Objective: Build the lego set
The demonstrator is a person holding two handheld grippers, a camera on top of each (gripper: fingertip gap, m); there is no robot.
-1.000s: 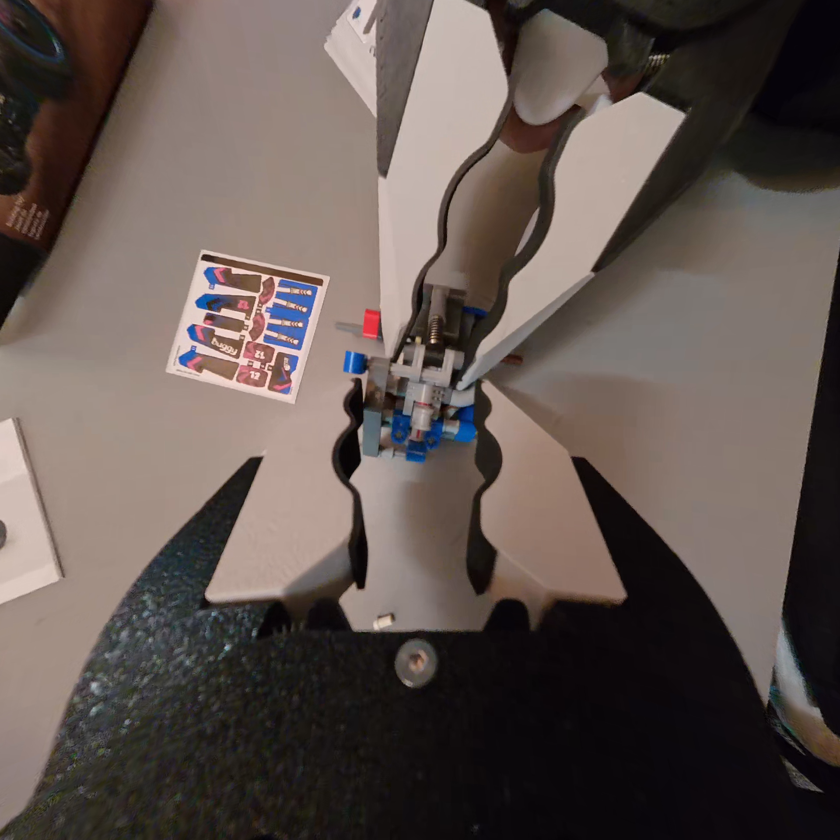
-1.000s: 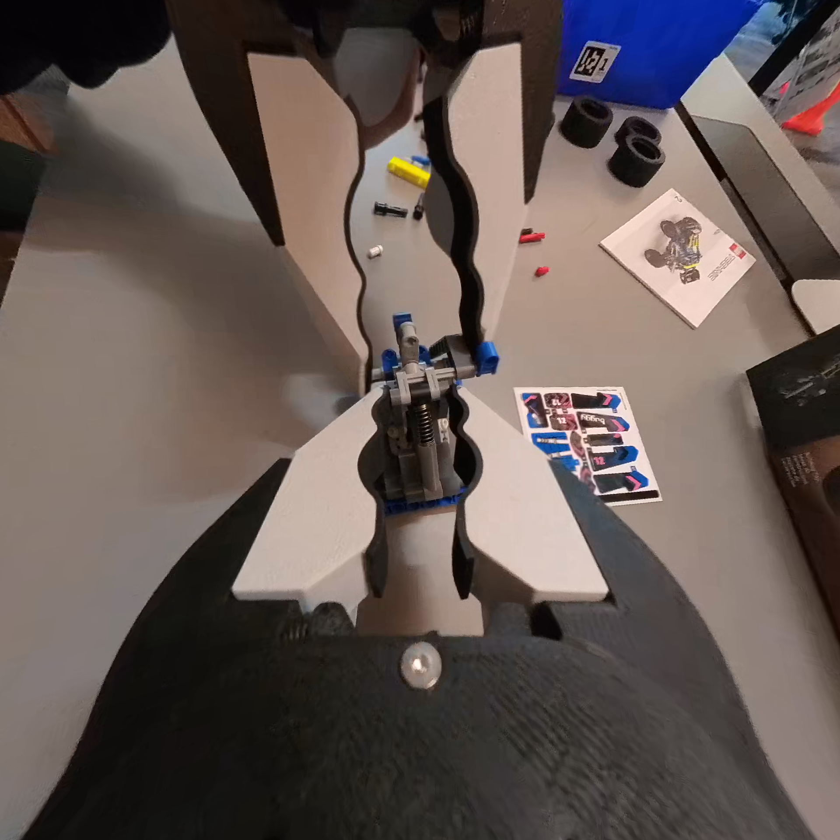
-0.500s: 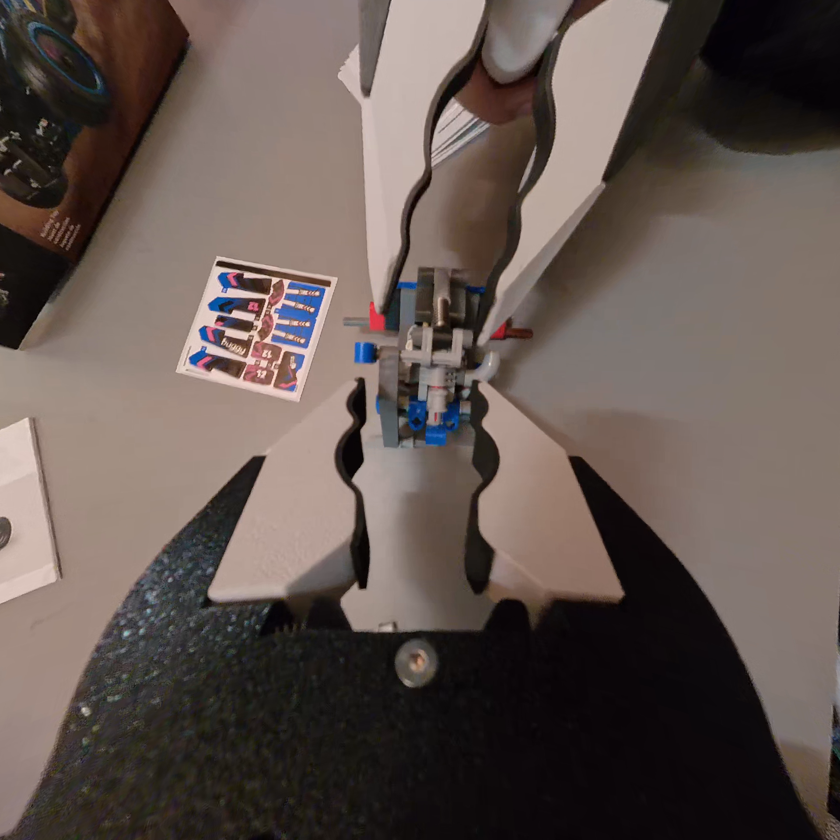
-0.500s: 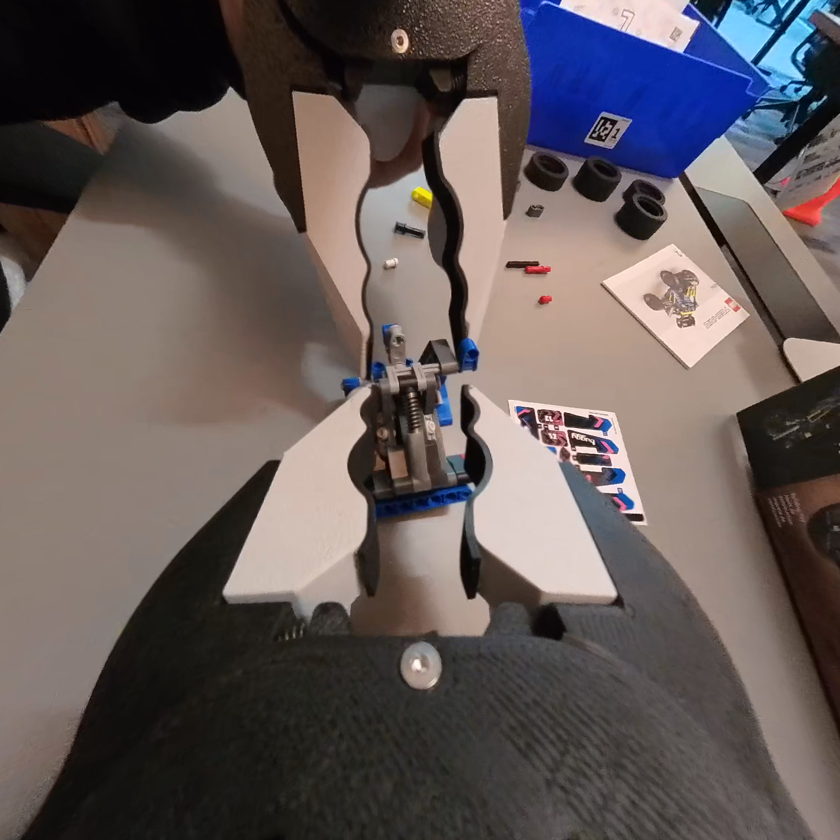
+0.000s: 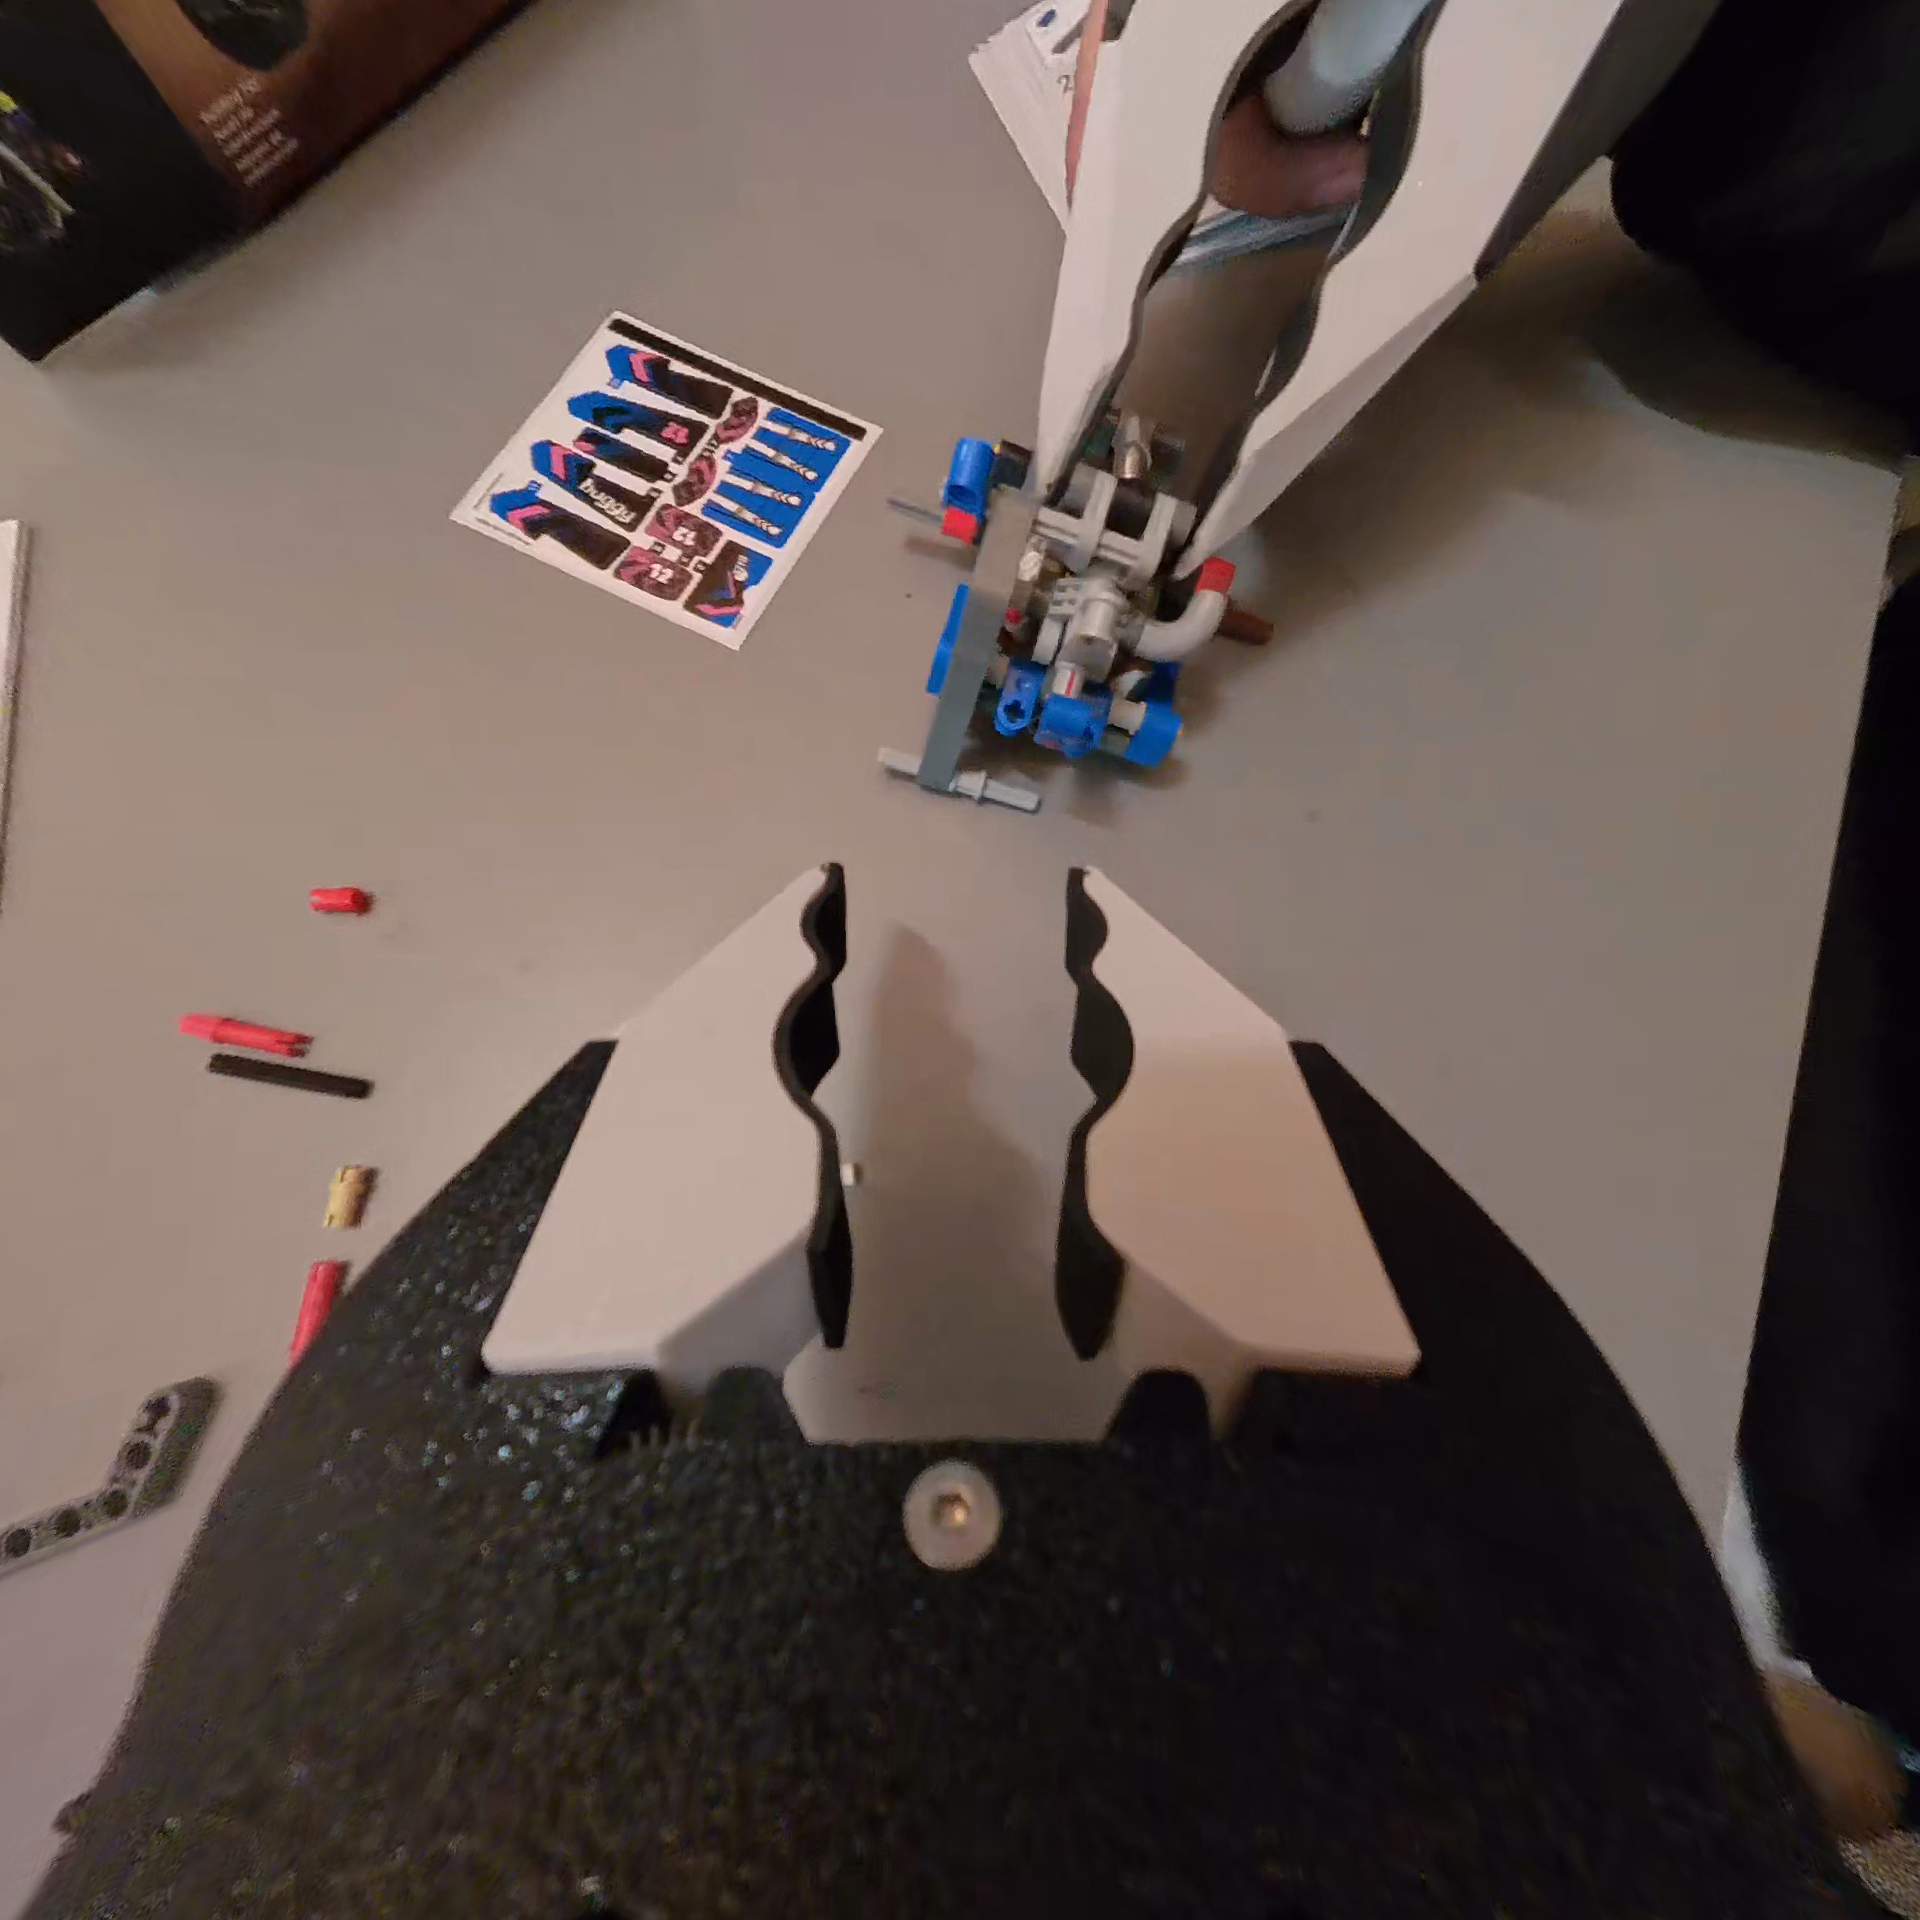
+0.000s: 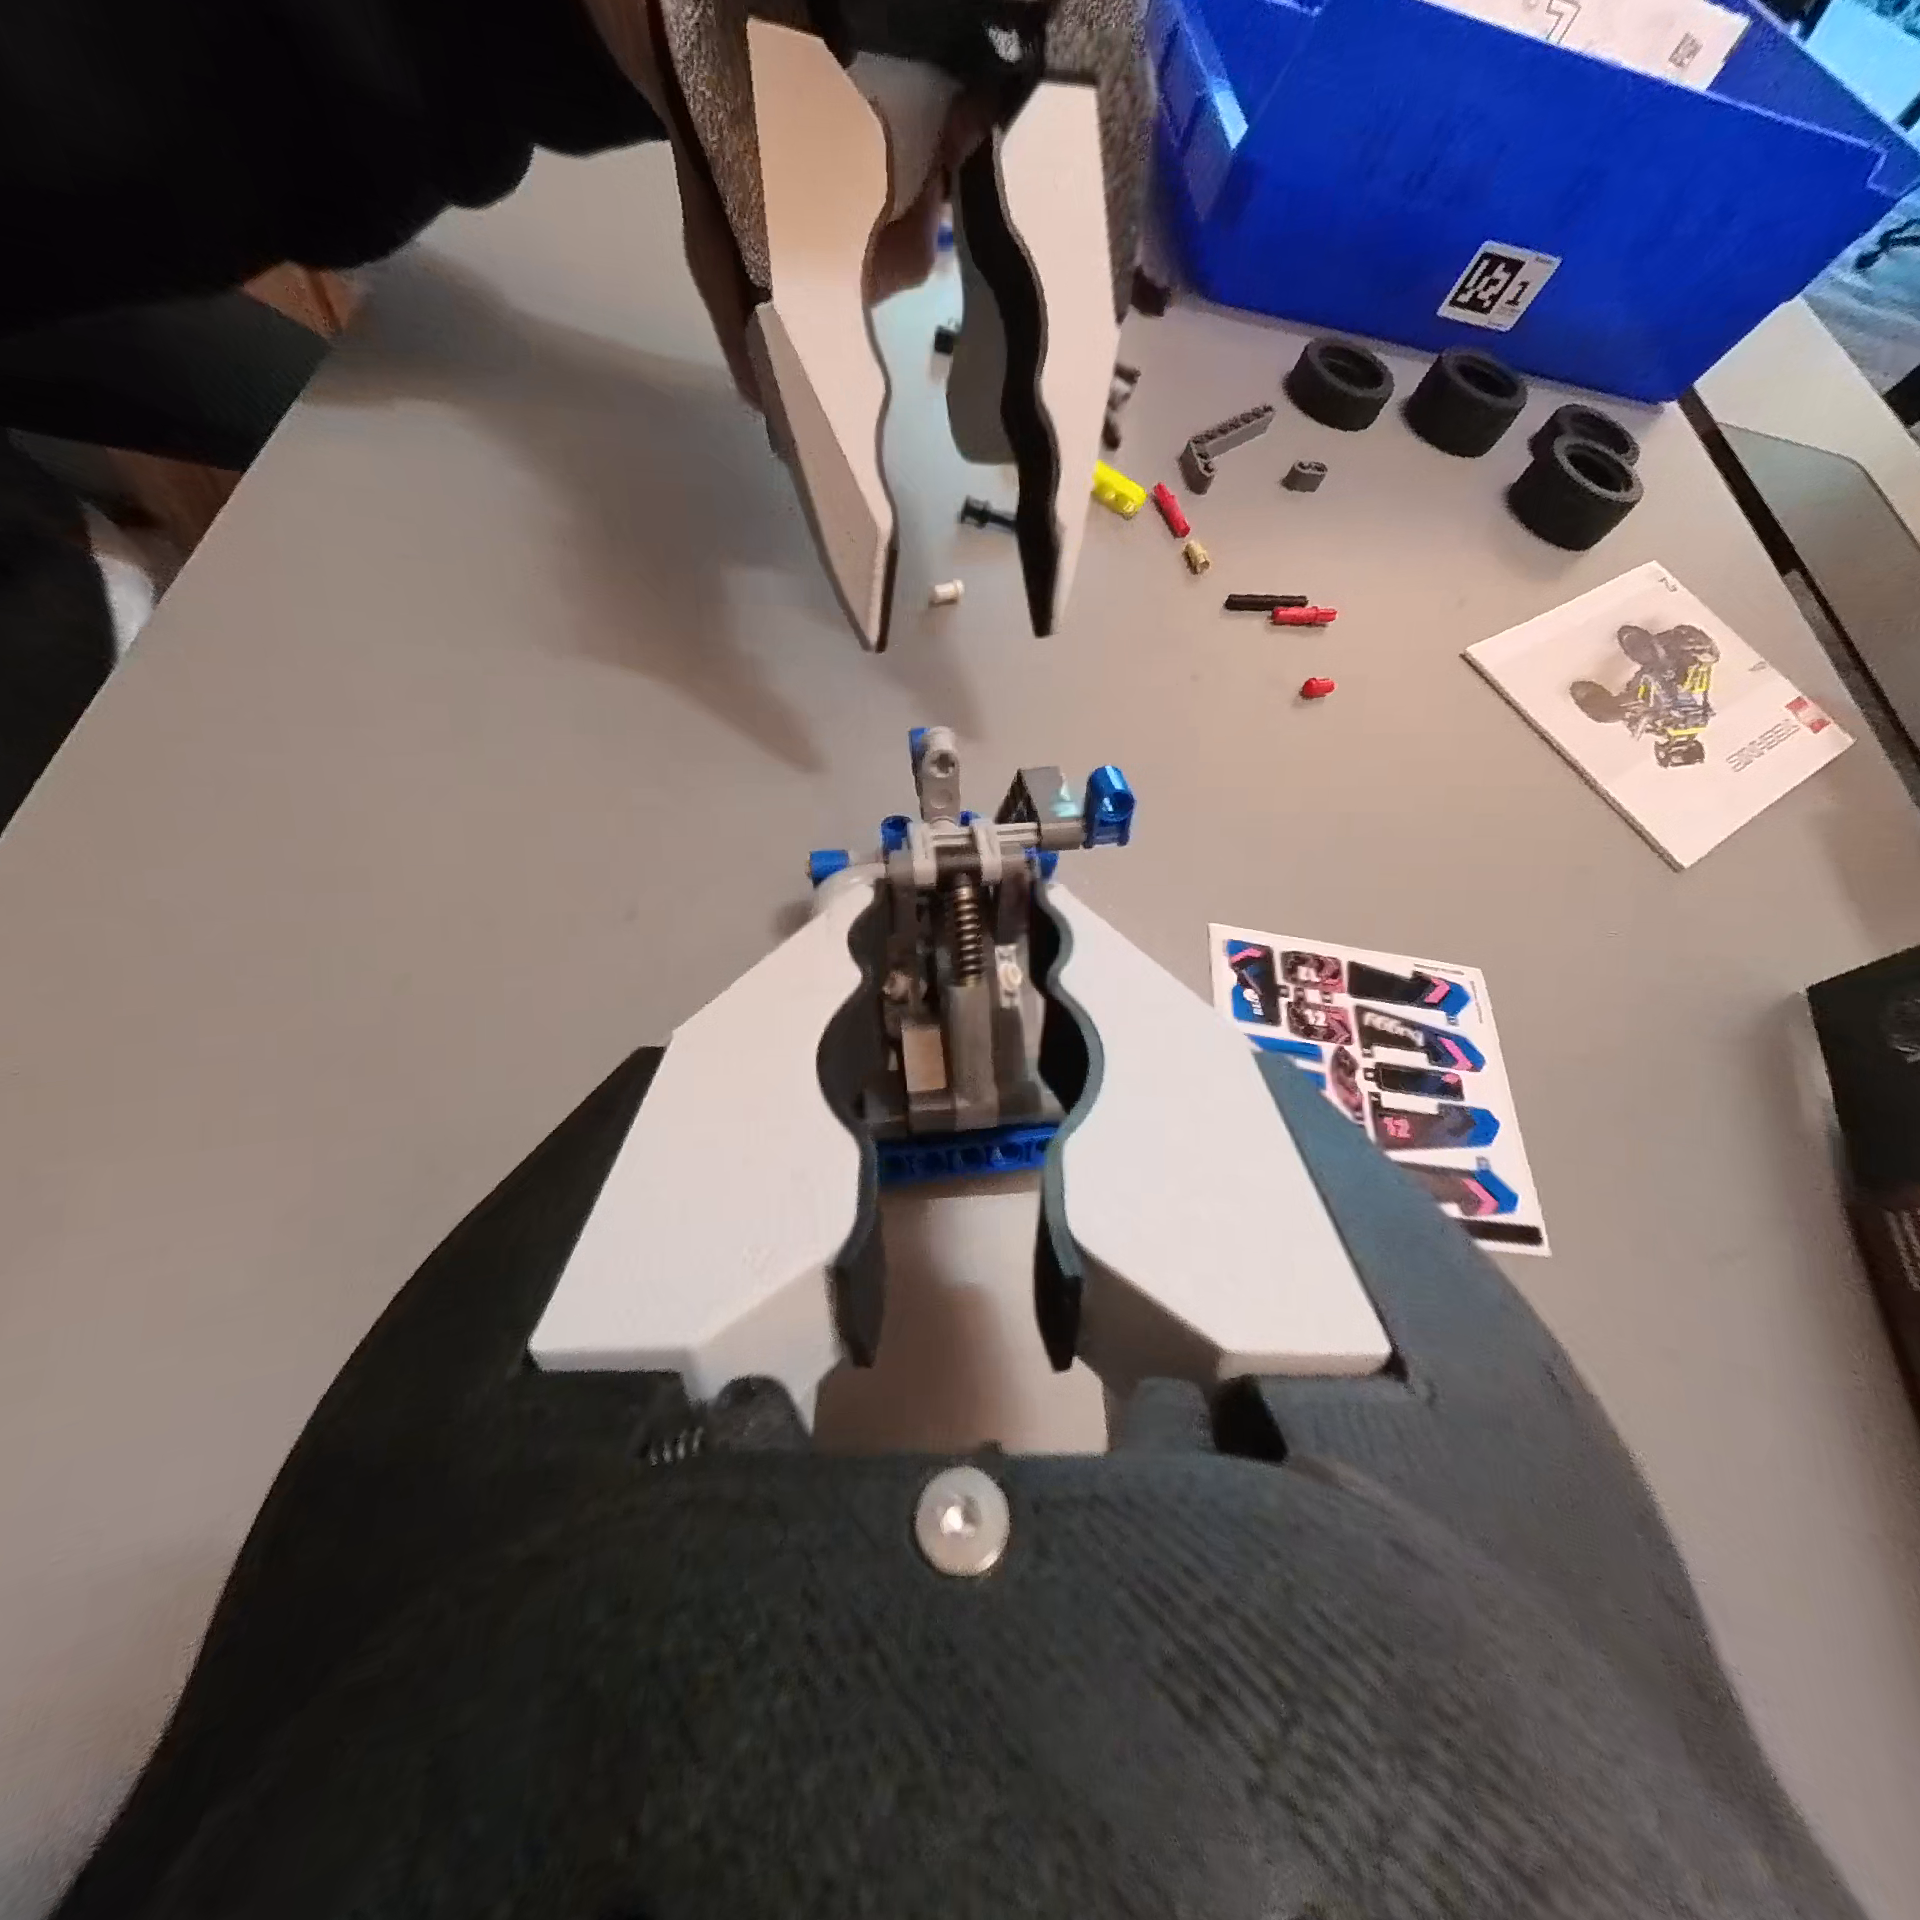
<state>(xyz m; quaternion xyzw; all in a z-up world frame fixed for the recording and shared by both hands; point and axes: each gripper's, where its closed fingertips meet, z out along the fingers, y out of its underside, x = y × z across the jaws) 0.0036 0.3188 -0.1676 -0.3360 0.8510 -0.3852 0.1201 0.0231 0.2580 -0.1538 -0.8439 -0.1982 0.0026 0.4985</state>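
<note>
Fingers of the right gripper (image 6: 956, 1039) clamp the lego assembly (image 6: 961, 977) steady at frame centre, while the left gripper (image 5: 951, 883), fingers apart and empty, hovers lower down, seemingly free to fetch a piece.

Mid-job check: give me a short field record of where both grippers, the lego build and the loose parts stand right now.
left gripper: open, empty, apart from the build
right gripper: shut on the lego assembly
assembly: grey and blue, spring visible, appears to rest on the grey table
sticker sheet: flat on the table beside the assembly
loose parts: red pins, black axle, tan pin, grey angled beam
tyres: four, by the blue bin
booklet: on the table
</note>
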